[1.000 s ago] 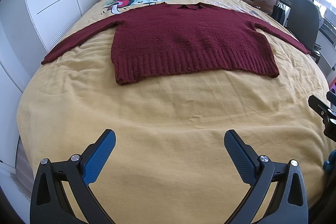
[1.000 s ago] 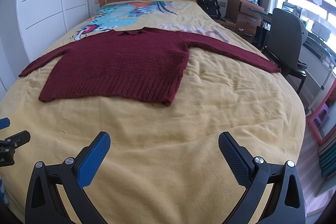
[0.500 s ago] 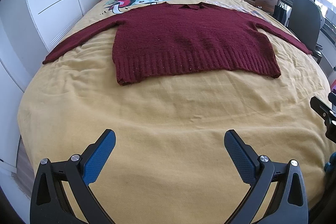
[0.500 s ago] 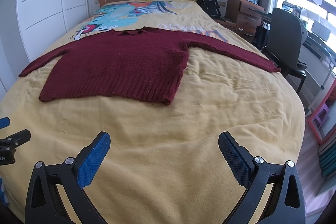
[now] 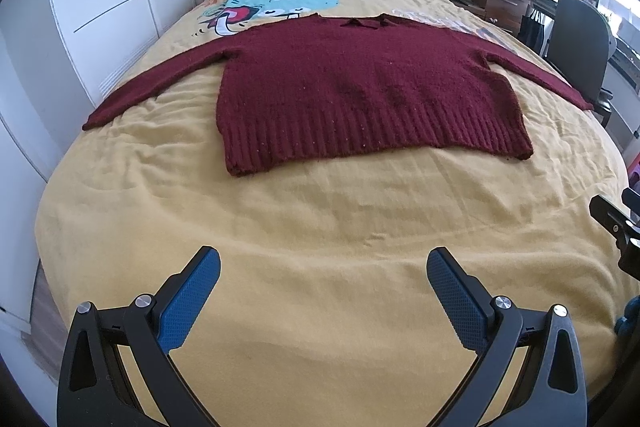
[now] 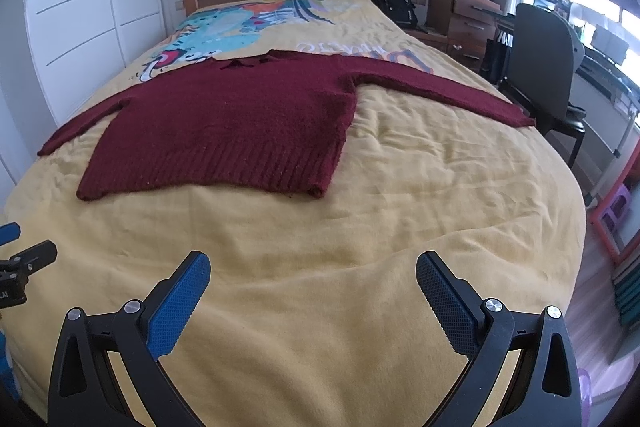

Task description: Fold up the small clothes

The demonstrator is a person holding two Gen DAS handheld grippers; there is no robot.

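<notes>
The sweater [image 5: 368,95] lay flat on the bed [image 5: 320,227], sleeves spread, ready for folding. The left claw [image 5: 323,279] and right claw [image 6: 313,283] hovered well short of it, wide open, empty.

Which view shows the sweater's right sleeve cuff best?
Right wrist view: the sweater sleeve runs unobstructed to its cuff near the bed edge. Left wrist view shows that sleeve stretched toward the frame's right side, the cuff small and distorted.
</notes>
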